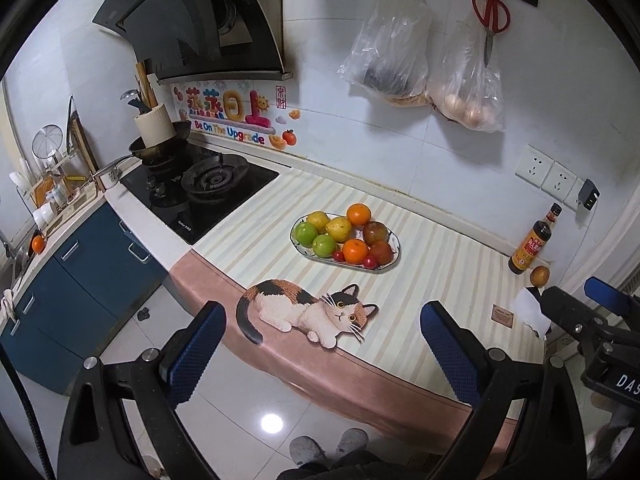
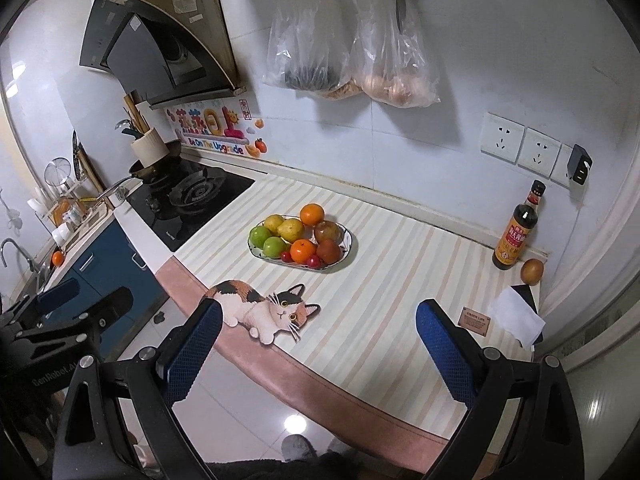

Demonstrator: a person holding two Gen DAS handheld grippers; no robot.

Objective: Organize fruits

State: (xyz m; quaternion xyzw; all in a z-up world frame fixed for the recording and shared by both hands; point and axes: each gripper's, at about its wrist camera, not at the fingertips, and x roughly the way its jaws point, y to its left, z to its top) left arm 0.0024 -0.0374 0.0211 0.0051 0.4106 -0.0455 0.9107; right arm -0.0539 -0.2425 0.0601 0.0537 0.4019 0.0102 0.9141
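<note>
An oval fruit plate (image 1: 396,245) (image 2: 349,242) stands on the striped counter mat. It holds two oranges (image 1: 359,214) (image 2: 311,214), two green fruits (image 1: 305,233) (image 2: 259,235), two yellow fruits (image 1: 338,229) (image 2: 290,229), two reddish fruits (image 1: 376,233) (image 2: 328,231) and small red ones (image 1: 369,262) (image 2: 313,261). A brown kiwi (image 1: 540,275) (image 2: 532,271) lies by the right wall. A lone orange (image 1: 38,243) (image 2: 57,257) sits near the sink at far left. My left gripper (image 1: 324,340) and right gripper (image 2: 320,340) are open and empty, held off the counter's front edge, well short of the plate.
A dark sauce bottle (image 1: 532,242) (image 2: 516,232) stands beside the kiwi. A white tissue (image 1: 532,312) (image 2: 518,318) lies at the right. A gas hob (image 1: 200,188) (image 2: 188,200) with a pan is left of the mat. Bags and scissors hang on the wall.
</note>
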